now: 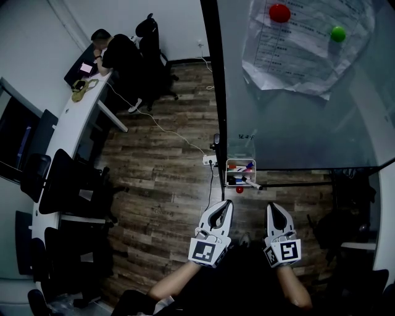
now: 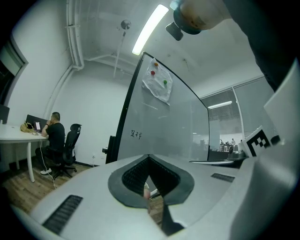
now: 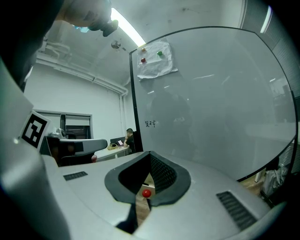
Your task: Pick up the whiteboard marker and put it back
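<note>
Both tools clenched on nothing: left tool [image 1: 227,204] and right tool [image 1: 273,207], lower centre of the head view. Marker [image 1: 250,182] lies in the small rack [image 1: 232,163] at the board's [image 1: 296,123] lower edge, among other pens. Risks: if I reach in without opening first, I shove the rack; the crowding invites grabbing the wrong pen.

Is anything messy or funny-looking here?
Yes. The paper on the whiteboard is crumpled, pinned under a red magnet and a green magnet. One marker pokes sideways out of its holder.
</note>
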### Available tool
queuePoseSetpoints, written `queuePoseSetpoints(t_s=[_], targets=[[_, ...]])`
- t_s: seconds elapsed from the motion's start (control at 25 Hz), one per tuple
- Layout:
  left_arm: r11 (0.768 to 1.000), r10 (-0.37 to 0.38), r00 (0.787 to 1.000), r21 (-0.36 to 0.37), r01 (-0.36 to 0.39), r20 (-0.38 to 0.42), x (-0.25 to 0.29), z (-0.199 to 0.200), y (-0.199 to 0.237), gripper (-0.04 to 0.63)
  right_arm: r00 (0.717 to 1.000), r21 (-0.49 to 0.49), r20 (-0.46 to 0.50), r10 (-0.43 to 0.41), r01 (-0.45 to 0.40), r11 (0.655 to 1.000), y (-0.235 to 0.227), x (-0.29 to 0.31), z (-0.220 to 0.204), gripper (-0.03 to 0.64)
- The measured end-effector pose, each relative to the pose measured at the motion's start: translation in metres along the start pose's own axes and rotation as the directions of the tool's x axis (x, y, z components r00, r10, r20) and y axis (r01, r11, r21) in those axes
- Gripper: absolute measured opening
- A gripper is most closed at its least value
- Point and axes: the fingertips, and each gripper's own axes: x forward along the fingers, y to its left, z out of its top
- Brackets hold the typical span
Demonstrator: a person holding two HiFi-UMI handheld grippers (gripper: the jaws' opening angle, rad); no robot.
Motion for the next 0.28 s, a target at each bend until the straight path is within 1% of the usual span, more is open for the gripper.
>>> queuePoseSetpoints(t_s=[0.08, 0.16, 0.28], targets=[[1.0, 0.001, 1.0, 0.0, -0.001, 0.012, 0.0009, 0.0002, 0.0, 0.008, 1.0, -0.004, 0.002, 0.001, -0.001, 1.0, -0.001, 0.0005, 0.0, 0.013], [1.0, -0.005, 1.0, -0.018, 0.005, 0.022, 0.0015, 0.0016, -0.0018, 0.008, 1.0, -0.009, 0.004, -0.004, 0.004, 1.0, -0.0024, 0.0008, 0.0004, 0.014], [1.0, 0.007, 1.0, -0.017, -0.007, 0.009, 0.0022, 0.0012, 0.0008, 0.008, 1.0, -0.014, 0.001, -0.013, 0.013, 1.0, -0.0046, 0.0023, 0.0001, 0.014]])
